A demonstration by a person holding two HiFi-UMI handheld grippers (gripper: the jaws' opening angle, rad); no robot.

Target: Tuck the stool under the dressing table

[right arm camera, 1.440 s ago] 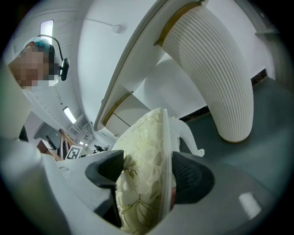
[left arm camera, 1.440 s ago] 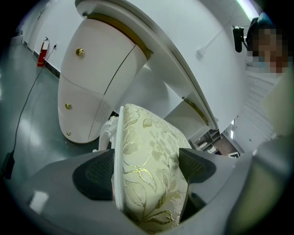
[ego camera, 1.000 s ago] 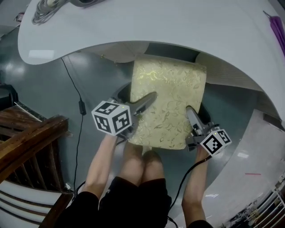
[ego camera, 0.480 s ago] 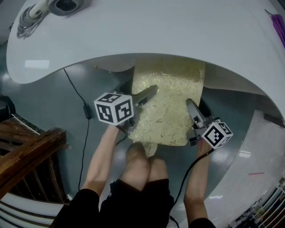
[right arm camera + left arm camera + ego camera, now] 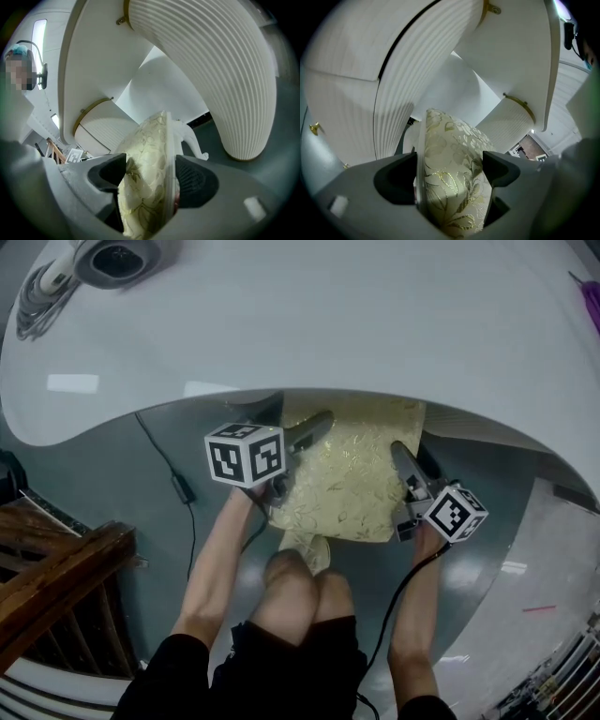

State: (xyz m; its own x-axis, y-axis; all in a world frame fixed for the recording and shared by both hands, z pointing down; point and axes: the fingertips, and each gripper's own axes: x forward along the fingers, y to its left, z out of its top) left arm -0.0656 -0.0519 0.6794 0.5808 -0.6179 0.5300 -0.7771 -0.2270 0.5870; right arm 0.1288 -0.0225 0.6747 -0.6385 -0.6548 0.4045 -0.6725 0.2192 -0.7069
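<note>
The stool [image 5: 352,474] has a cream seat cushion with a gold leaf pattern; its far half lies hidden under the white dressing table [image 5: 309,324]. My left gripper [image 5: 314,425] is shut on the seat's left edge, and in the left gripper view the cushion [image 5: 452,173] fills the space between the jaws. My right gripper [image 5: 403,460] is shut on the seat's right edge, where the cushion [image 5: 145,187] and its white rim sit pinched between the jaws. A white stool leg [image 5: 192,138] shows beyond.
Ribbed white cabinet bodies [image 5: 225,70] [image 5: 351,98] of the dressing table flank the knee space. A hair dryer [image 5: 112,259] lies on the tabletop at far left. A black cable [image 5: 173,479] runs over the grey floor. A wooden chair [image 5: 56,587] stands at left. The person's knees [image 5: 300,592] are just behind the stool.
Both grippers have pushed the stool forward; more of the seat is now covered by the tabletop. The person has moved forward with it.
</note>
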